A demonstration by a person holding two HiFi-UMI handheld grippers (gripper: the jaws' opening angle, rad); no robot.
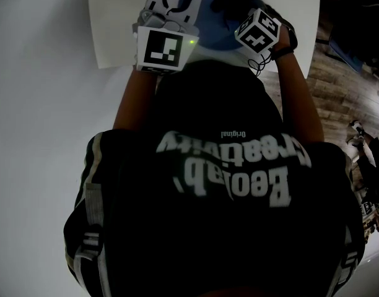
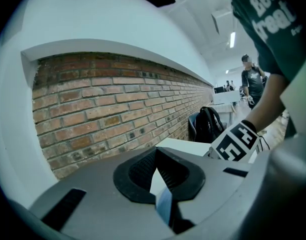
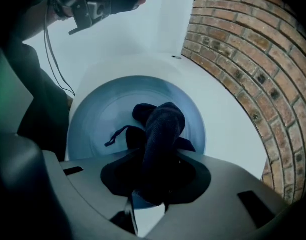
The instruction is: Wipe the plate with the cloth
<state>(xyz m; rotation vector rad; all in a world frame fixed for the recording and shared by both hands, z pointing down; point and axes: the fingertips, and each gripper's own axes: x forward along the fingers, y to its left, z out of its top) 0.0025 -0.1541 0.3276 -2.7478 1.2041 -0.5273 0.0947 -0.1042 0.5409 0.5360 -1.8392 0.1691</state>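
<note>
A blue plate [image 3: 103, 114] lies on the white table [image 3: 228, 129]; in the head view the plate [image 1: 223, 33] shows between my two grippers at the top. My right gripper [image 3: 153, 181] is shut on a dark cloth [image 3: 163, 126], which hangs down onto the middle of the plate. My left gripper [image 2: 159, 184] has its jaws closed on a thin blue edge [image 2: 165, 206], which looks like the plate's rim at its left side. From above, the left gripper [image 1: 171, 8] is at the plate's left edge and the right gripper [image 1: 239, 8] over its right part.
A brick wall [image 3: 253, 69] runs close behind the table. The table's near edge [image 1: 115, 64] is right at my chest, with wooden floor [image 1: 338, 85] to the right. A black backpack [image 2: 208, 124] and a standing person [image 2: 253, 79] are farther off.
</note>
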